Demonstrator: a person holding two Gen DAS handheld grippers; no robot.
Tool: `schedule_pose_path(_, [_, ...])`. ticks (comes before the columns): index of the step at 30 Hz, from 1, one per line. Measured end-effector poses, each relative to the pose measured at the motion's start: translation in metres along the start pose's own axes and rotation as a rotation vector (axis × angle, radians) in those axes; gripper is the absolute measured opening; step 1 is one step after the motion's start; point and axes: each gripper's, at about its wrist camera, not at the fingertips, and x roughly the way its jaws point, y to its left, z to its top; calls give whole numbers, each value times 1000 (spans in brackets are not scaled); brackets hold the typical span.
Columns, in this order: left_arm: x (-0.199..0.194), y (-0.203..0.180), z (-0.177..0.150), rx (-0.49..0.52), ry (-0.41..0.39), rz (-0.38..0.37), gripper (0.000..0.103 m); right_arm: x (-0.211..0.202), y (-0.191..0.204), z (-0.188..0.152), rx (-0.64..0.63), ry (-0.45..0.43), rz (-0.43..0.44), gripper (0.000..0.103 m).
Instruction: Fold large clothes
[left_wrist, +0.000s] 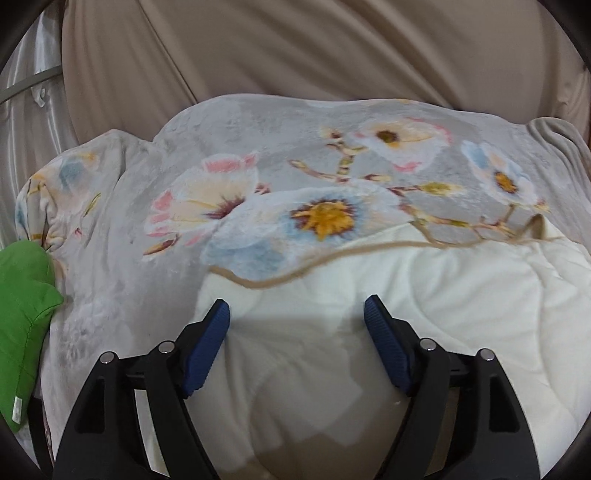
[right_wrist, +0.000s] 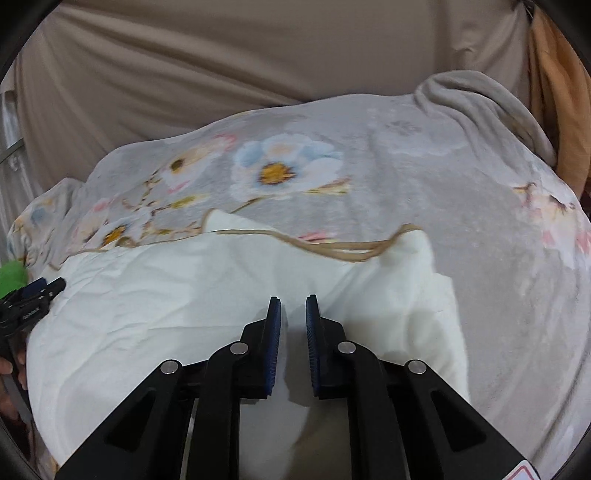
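Note:
A big fleece blanket lies spread in front of me, its grey flowered side (left_wrist: 295, 166) up at the back. Its white underside (left_wrist: 424, 295) is folded over towards me, edged by a tan trim (left_wrist: 295, 273). My left gripper (left_wrist: 296, 304) hovers open over the white part with nothing between its blue pads. In the right wrist view my right gripper (right_wrist: 293, 301) has its jaws nearly together, with a ridge of the white cloth (right_wrist: 184, 314) pinched in the narrow gap. The left gripper (right_wrist: 33, 295) also shows at the left edge of that view.
A beige sheet (left_wrist: 295, 48) hangs or lies behind the blanket. A green cushion (left_wrist: 22, 314) sits at the left edge, beside a metal rail (left_wrist: 29, 83). Orange cloth (right_wrist: 554, 92) shows at the far right. A person's hand (right_wrist: 7, 369) holds the left gripper.

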Motion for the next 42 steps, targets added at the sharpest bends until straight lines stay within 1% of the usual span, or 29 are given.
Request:
schedule_pose_path(3, [17, -1, 6, 13, 21, 16, 74, 11, -16, 3, 42, 26, 23, 10])
schedule_pose_path(7, [35, -7, 8, 27, 60, 28, 74, 24, -14, 2, 36, 49, 4, 10])
schedule_pose_path(9, [39, -7, 7, 16, 69, 17, 75, 28, -12, 2, 31, 49, -2, 10])
schedule_pose_path(12, [43, -3, 6, -8, 81, -15, 76, 30, -15, 1, 47, 50, 15, 10])
schedule_pose_path(20, [45, -2, 6, -15, 83, -25, 76, 29, -19, 0, 70, 36, 37, 10])
schedule_pose_path(23, [45, -2, 6, -14, 81, -22, 76, 23, -19, -1, 82, 10, 45, 11])
schedule_pose_path(25, [44, -3, 6, -11, 80, -16, 76, 12, -15, -1, 83, -19, 14, 12])
schedule_pose_path(26, [44, -3, 6, -10, 79, -13, 76, 0, -9, -1, 74, -54, -9, 13])
schedule_pose_path(27, [43, -4, 6, -11, 78, -12, 76, -12, -2, -2, 64, -81, 7, 24])
schedule_pose_path(28, [42, -4, 6, -12, 78, -12, 76, -26, 11, -3, 50, -111, 55, 23])
schedule_pose_path(30, [42, -4, 5, -11, 77, -11, 76, -42, 40, -5, 0, -131, 122, 23])
schedule_pose_path(32, [42, -3, 6, -11, 77, -11, 76, -49, 83, -12, -100, -115, 170, 23])
schedule_pose_path(35, [42, -3, 6, -12, 78, -12, 76, -40, 138, -26, -222, -51, 248, 23])
schedule_pose_path(37, [42, -3, 6, -13, 78, -12, 76, -27, 166, -33, -294, -22, 251, 23])
schedule_pose_path(39, [42, -3, 6, -13, 76, -12, 76, -12, 184, -38, -351, -15, 206, 23])
schedule_pose_path(41, [41, -3, 6, -17, 76, -12, 77, 5, 185, -40, -359, 9, 185, 22])
schedule_pose_path(42, [41, -2, 6, -20, 76, -14, 77, 13, 182, -40, -345, 26, 190, 19])
